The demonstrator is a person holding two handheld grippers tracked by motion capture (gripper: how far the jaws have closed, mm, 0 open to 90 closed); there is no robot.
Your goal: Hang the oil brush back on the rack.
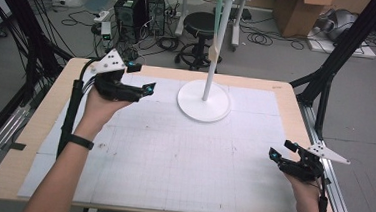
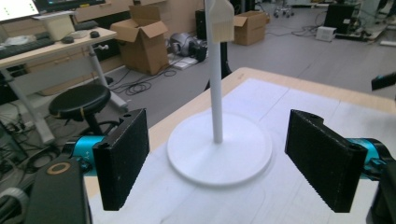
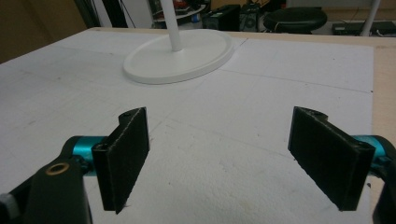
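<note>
Left gripper [image 1: 145, 80]: your jaws stand wide apart and hold nothing; in the left gripper view both black pads [image 2: 122, 156] are bare, with open air between them.
Left gripper, place: you hold it above the far left part of the worktop [image 1: 39, 120], jaws pointing toward the white stand [image 1: 204, 101]; it touches nothing.
Left gripper, outlook: between your jaws you see the stand's round base [image 2: 219, 151] with the pole [image 2: 215, 93] rising from its middle, near but clear of both pads.
Right gripper [image 1: 282, 148]: your jaws are spread wide and empty; in the right gripper view the two pads [image 3: 125, 154] frame only bare white sheet [image 3: 219, 140].
Right gripper, place: near the right edge of the worktop, toward the near right corner, well apart from the stand and from your left gripper.
White stand: upright on the far middle of the worktop, its base flat on the white sheet, close to the far edge.
Hanging piece [image 2: 219, 21]: a pale, flat thing hangs beside the pole, high above the base; what it is I cannot tell.
White sheet: covers most of the worktop, leaving the wooden border bare.
Beyond the far edge: a black stool [image 1: 200, 24] stands on the floor behind the stand.
</note>
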